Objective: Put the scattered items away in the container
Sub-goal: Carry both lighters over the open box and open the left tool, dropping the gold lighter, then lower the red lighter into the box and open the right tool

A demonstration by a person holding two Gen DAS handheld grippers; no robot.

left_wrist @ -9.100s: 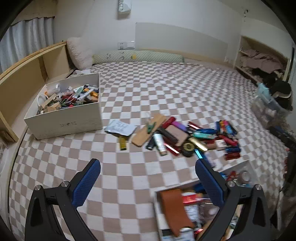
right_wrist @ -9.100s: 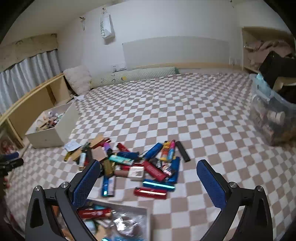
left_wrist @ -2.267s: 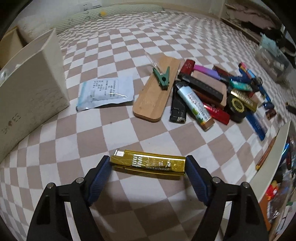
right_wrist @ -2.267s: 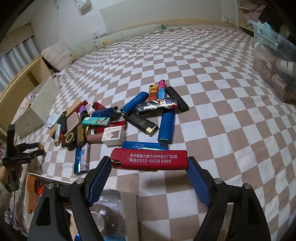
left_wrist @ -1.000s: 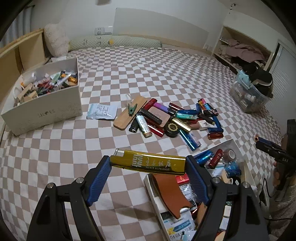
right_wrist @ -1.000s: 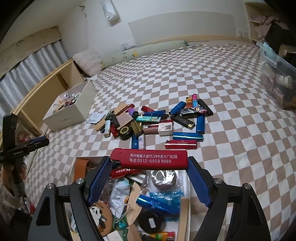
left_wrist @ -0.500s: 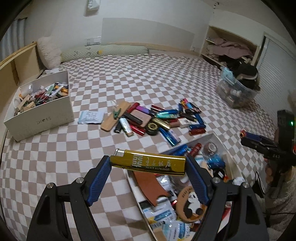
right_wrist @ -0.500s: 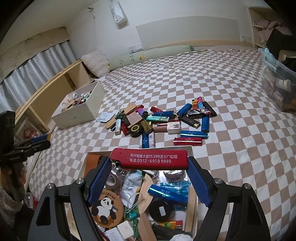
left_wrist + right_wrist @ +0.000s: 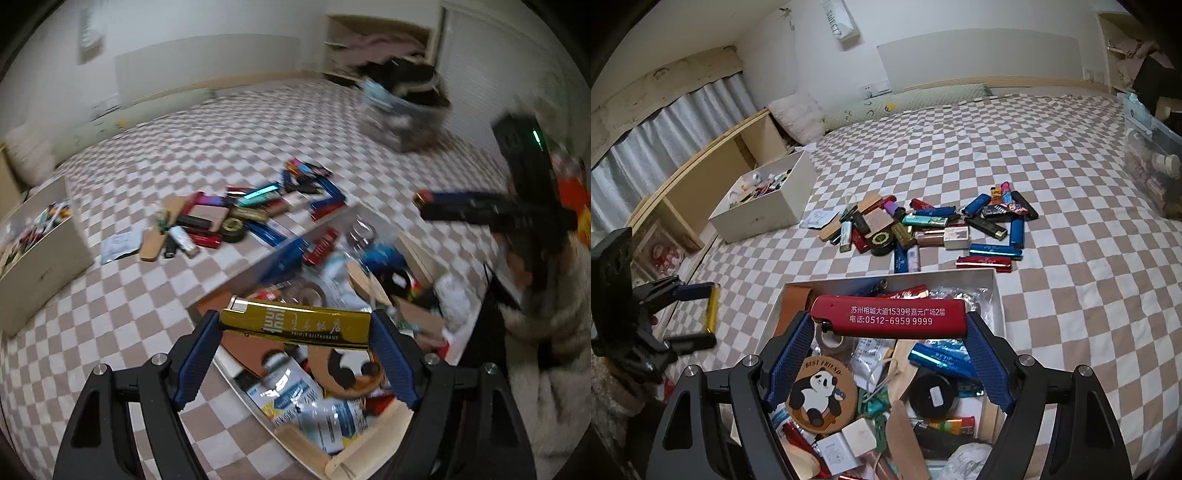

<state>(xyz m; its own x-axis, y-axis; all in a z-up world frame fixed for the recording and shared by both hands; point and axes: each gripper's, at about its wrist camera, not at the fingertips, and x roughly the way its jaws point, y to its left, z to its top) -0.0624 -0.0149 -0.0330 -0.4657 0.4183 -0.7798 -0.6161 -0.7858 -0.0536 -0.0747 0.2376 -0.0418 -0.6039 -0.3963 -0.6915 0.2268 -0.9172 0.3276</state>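
Both tools over container [image 9: 996, 291] rim, gold lighter [image 9: 295, 328], red lighter [image 9: 888, 316] clamped

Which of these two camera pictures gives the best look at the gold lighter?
The left wrist view: the gold lighter fills the foreground, sharp, clamped across the left gripper. The right wrist view shows it only small and edge-on at far left.

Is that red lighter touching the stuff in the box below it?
Apart. The right wrist view shows the red lighter clamped in the right tool, hanging above the box.
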